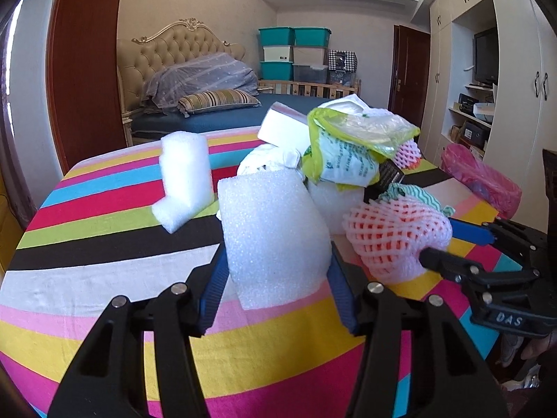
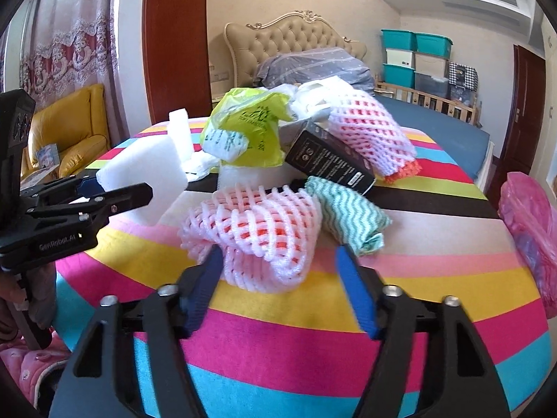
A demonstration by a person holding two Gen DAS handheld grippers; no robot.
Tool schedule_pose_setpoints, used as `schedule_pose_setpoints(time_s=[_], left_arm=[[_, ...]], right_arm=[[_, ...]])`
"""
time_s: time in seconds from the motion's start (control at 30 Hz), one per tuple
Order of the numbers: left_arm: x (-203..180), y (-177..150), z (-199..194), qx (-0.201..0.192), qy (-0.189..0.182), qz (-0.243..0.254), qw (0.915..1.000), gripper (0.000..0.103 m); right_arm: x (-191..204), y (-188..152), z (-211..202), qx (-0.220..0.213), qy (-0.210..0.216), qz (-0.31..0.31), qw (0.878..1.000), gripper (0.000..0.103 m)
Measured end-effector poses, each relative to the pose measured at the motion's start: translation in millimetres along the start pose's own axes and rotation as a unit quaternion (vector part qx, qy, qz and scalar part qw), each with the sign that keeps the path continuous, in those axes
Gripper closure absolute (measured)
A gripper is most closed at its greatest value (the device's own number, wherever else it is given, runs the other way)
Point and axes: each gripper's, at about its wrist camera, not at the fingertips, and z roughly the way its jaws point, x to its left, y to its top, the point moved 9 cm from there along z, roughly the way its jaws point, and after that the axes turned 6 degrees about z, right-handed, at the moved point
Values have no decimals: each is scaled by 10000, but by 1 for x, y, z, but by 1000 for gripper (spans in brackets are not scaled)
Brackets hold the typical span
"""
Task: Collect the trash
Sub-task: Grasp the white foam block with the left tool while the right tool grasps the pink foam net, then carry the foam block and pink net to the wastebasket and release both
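A trash pile lies on a striped round table (image 1: 87,278). My left gripper (image 1: 276,261) is shut on a white foam block (image 1: 275,233), blue pads against both its sides; the block also shows in the right wrist view (image 2: 146,174). My right gripper (image 2: 280,261) is open around a pink foam fruit net (image 2: 257,233), fingers on either side, not closed on it; the net shows in the left wrist view (image 1: 393,233). Behind lie a yellow-green plastic bag (image 2: 243,132), a black box (image 2: 330,163), a green wavy cloth (image 2: 348,216) and a second fruit net (image 2: 372,136).
Another white foam piece (image 1: 184,177) stands at the table's far left. A pink plastic bag (image 2: 532,230) hangs at the table's right edge. A bed (image 1: 222,111), stacked storage boxes (image 1: 296,52) and a yellow armchair (image 2: 69,129) stand beyond the table.
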Motion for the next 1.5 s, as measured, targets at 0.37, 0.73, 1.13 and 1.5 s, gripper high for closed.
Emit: schedule_pose_setpoints(time_s=[0.37,0.73,1.13,1.5], left_arm=[[-5,5,-9,-277,101,206,9994,50],[-17,19,-33,-808,27,337,9962,50],[-49,27,-48,-1046,-124,781,9914,49],[-94,37,-43,-964,-594,1156,9868,49]], right_arm=[[2,-3,-20,-332,-154,-275,9990,83],[-5,-3,-48,-600,-92,-187,9980,83],[-33,6,-83,-999,-355,61,9943,83],[-72,5,-105,-1197,-651,367,9900,83]])
